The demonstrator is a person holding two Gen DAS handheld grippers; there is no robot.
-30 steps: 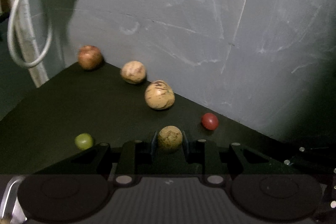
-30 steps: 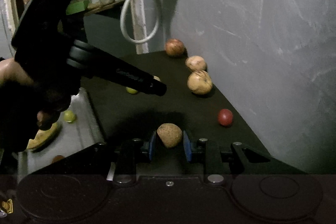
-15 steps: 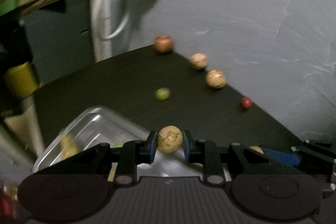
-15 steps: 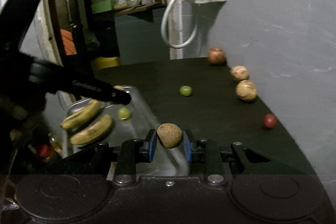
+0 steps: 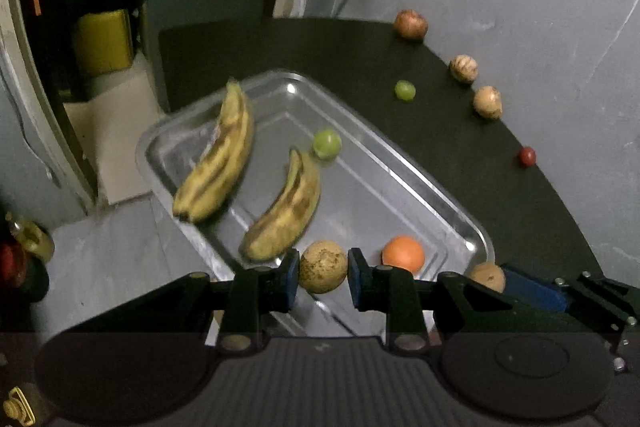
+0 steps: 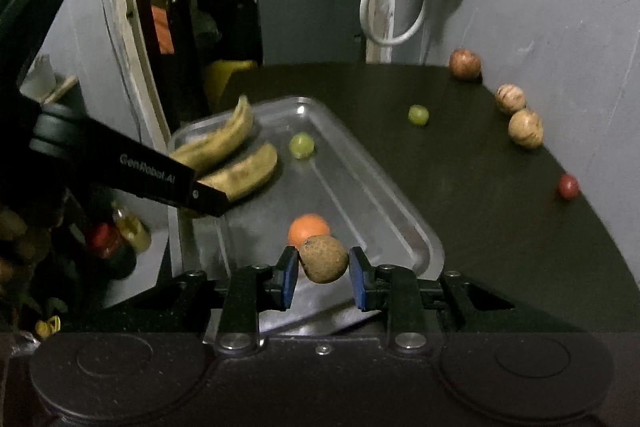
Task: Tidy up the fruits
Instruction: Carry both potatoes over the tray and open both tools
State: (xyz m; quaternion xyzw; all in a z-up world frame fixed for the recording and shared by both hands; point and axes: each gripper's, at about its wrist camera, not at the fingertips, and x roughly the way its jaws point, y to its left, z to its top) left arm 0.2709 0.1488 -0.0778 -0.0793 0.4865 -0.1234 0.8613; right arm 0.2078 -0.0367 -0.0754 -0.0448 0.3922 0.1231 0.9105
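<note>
Left gripper (image 5: 323, 267): jaws clamped on a round tan fruit (image 5: 323, 266), low centre of the left view, above the metal tray's (image 5: 400, 163) near end. Right gripper (image 6: 323, 265): jaws closed on a brown fruit (image 6: 324, 259), just in front of the orange (image 6: 309, 227). In the tray: two bananas (image 5: 218, 157) (blurred), one green grape (image 5: 327, 143), the orange. On the black counter (image 5: 460, 163), right side: another grape, three brownish fruits, one small red fruit (image 5: 527, 156).

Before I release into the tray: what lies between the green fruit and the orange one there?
Bare metal of the tray from green fruit to orange fruit, in the right wrist view.
</note>
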